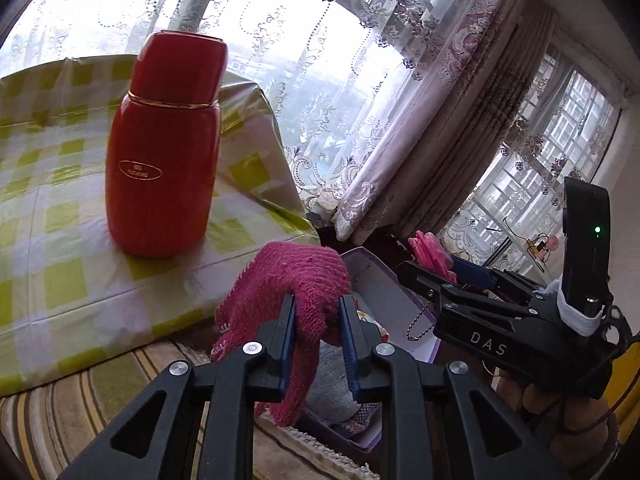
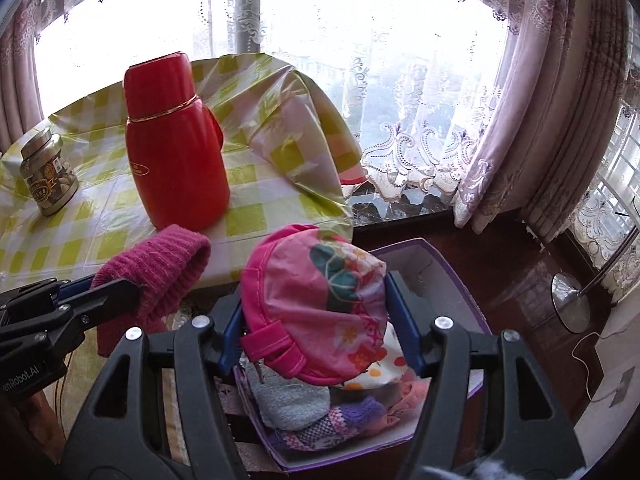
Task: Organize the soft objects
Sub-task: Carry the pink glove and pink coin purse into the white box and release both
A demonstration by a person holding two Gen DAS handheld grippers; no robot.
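Note:
My left gripper (image 1: 318,304) is shut on a magenta knitted piece (image 1: 288,280), which hangs down between its blue pads just off the table's edge. In the right wrist view that knit (image 2: 160,268) shows at the left, in the left gripper (image 2: 116,288). My right gripper (image 2: 316,308) is shut on a pink floral fabric pouch (image 2: 320,304) held above an open purple box (image 2: 460,280). The box holds several soft items, among them a pale blue knit (image 2: 288,400) and a purple patterned one (image 2: 352,416). In the left wrist view the right gripper (image 1: 424,276), with the pink pouch (image 1: 430,248), is over the box (image 1: 384,280).
A red thermos (image 2: 176,140) stands on the table with the green checked cloth (image 2: 100,216), near its edge, and a small glass jar (image 2: 48,172) stands at the left. Lace and mauve curtains (image 2: 540,120) hang behind. A lamp's metal base (image 2: 572,304) rests on the dark floor at the right. A striped rug (image 1: 80,400) lies below the table.

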